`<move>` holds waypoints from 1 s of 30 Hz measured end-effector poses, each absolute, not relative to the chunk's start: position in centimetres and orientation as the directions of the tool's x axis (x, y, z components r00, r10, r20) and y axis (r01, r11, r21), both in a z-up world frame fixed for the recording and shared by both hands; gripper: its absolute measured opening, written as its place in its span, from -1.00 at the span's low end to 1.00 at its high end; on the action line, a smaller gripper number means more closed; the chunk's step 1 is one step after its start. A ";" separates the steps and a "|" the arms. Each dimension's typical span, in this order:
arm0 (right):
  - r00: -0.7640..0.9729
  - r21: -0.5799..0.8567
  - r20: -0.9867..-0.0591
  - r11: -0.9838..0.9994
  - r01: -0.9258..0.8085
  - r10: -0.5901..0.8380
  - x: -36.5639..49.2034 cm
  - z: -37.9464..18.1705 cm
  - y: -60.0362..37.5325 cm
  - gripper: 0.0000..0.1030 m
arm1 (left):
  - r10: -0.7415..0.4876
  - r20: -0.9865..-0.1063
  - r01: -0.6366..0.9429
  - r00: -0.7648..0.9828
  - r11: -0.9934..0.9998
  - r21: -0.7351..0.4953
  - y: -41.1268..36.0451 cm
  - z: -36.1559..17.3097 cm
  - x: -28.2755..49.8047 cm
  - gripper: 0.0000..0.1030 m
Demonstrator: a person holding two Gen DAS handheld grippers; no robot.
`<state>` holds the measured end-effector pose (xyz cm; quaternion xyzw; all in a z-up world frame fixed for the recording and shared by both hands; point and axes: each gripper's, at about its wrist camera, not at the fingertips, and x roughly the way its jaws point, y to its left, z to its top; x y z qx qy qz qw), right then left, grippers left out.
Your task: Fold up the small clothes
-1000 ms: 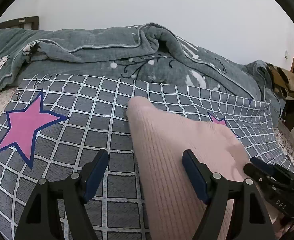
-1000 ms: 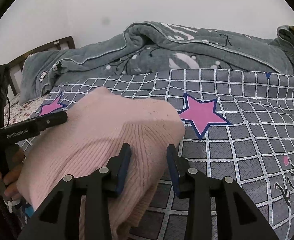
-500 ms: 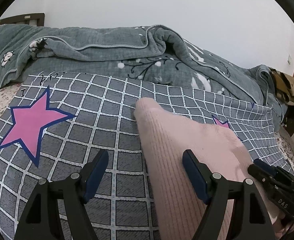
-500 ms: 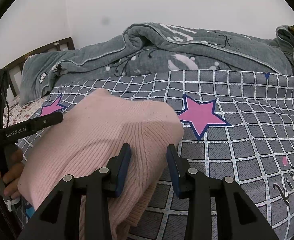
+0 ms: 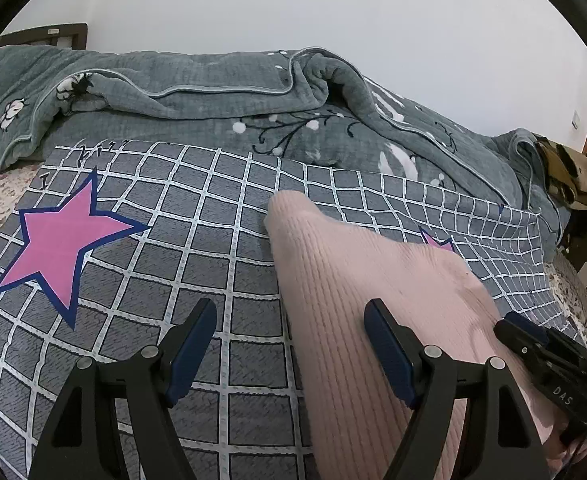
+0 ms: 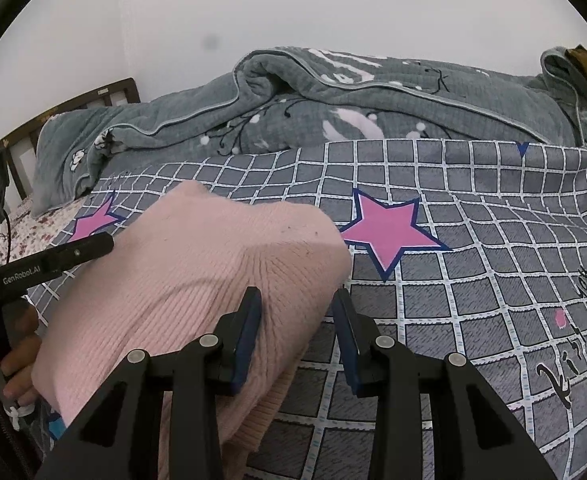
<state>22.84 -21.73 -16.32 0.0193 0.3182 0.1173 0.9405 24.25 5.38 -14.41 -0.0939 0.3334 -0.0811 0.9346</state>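
A pink ribbed knit garment (image 5: 357, 312) lies folded on a grey checked bedsheet (image 5: 197, 240) printed with pink stars, close to the sheet's near edge and roughly midway between its left and right sides. In the right wrist view the same garment (image 6: 197, 280) bulges upward, its ribbed hem hanging toward the near edge.

The left gripper (image 5: 291, 344) is spread wide, released: its right finger (image 5: 389, 356) rests over the knit, its left finger over bare sheet, and the garment's left edge runs between them. The right gripper (image 6: 297, 332) is parted too, less widely; its left finger (image 6: 247, 336) lies against the garment's right side, while the other stands over the sheet just past the fold. Nothing is pinched in either one.

A pink star (image 6: 389, 232) sits on the sheet just beyond the garment's right corner. A crumpled grey-green quilt (image 5: 221, 104) is heaped along the sheet's far edge, against a white wall (image 5: 293, 8).
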 end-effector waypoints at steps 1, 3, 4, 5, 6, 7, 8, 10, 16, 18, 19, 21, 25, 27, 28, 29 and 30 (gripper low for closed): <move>0.771 0.108 -0.594 0.972 -0.208 0.231 22.8 -16.3 -21.7 -0.31 | -0.214 -0.608 0.090 0.765 0.969 -0.228 5.3 -14.4 24.2 0.47; 0.771 0.107 -0.594 0.972 -0.208 0.230 22.8 -16.3 -21.7 -0.31 | -0.215 -0.608 0.091 0.765 0.969 -0.228 5.3 -14.4 24.1 0.47; 0.771 0.108 -0.594 0.972 -0.207 0.230 22.8 -16.3 -21.7 -0.31 | -0.215 -0.608 0.091 0.765 0.969 -0.228 5.3 -14.5 24.0 0.47; 0.770 0.109 -0.595 0.972 -0.207 0.231 22.8 -16.3 -21.7 -0.31 | -0.214 -0.608 0.090 0.765 0.969 -0.228 5.3 -14.4 24.0 0.47; 0.770 0.109 -0.595 0.972 -0.207 0.231 22.8 -16.4 -21.7 -0.31 | -0.214 -0.608 0.090 0.765 0.970 -0.228 5.3 -14.4 24.0 0.47; 0.770 0.108 -0.595 0.972 -0.207 0.230 22.8 -16.4 -21.7 -0.31 | -0.214 -0.608 0.090 0.765 0.969 -0.228 5.3 -14.4 24.0 0.47; 0.770 0.107 -0.595 0.973 -0.207 0.229 22.8 -16.4 -21.7 -0.31 | -0.214 -0.608 0.090 0.765 0.970 -0.228 5.3 -14.4 24.0 0.47; 0.772 0.102 -0.594 0.973 -0.205 0.225 22.7 -16.4 -21.6 -0.31 | -0.214 -0.607 0.091 0.765 0.970 -0.227 5.3 -14.5 23.9 0.47; 0.776 0.088 -0.593 0.975 -0.202 0.214 22.6 -16.4 -21.5 -0.31 | -0.213 -0.608 0.090 0.765 0.970 -0.227 5.3 -14.4 23.8 0.47; 0.777 0.086 -0.593 0.976 -0.202 0.213 22.6 -16.3 -21.5 -0.31 | -0.214 -0.608 0.090 0.765 0.970 -0.228 5.3 -14.4 23.8 0.47; 0.777 0.085 -0.593 0.976 -0.202 0.212 22.6 -16.3 -21.6 -0.31 | -0.214 -0.608 0.090 0.765 0.969 -0.228 5.3 -14.4 23.8 0.47; 0.778 0.082 -0.592 0.976 -0.200 0.210 22.5 -16.3 -21.6 -0.31 | -0.213 -0.608 0.090 0.765 0.970 -0.227 5.3 -14.4 23.7 0.47; 0.781 0.076 -0.591 0.977 -0.198 0.204 22.2 -16.2 -21.5 -0.31 | -0.212 -0.606 0.092 0.767 0.970 -0.224 5.2 -14.4 23.4 0.47; 0.782 0.073 -0.590 0.978 -0.197 0.202 22.1 -16.2 -21.5 -0.31 | -0.214 -0.605 0.094 0.767 0.970 -0.223 5.1 -14.4 23.1 0.47; 0.783 0.071 -0.590 0.978 -0.196 0.200 22.0 -16.2 -21.5 -0.31 | -0.214 -0.605 0.095 0.767 0.970 -0.222 5.0 -14.4 22.9 0.47; 0.783 0.070 -0.590 0.978 -0.196 0.199 21.9 -16.2 -21.5 -0.31 | -0.213 -0.605 0.096 0.767 0.971 -0.221 5.0 -14.4 22.7 0.47; 0.783 0.068 -0.590 0.978 -0.195 0.197 21.8 -16.2 -21.5 -0.31 | -0.213 -0.605 0.097 0.768 0.971 -0.219 5.0 -14.4 22.5 0.47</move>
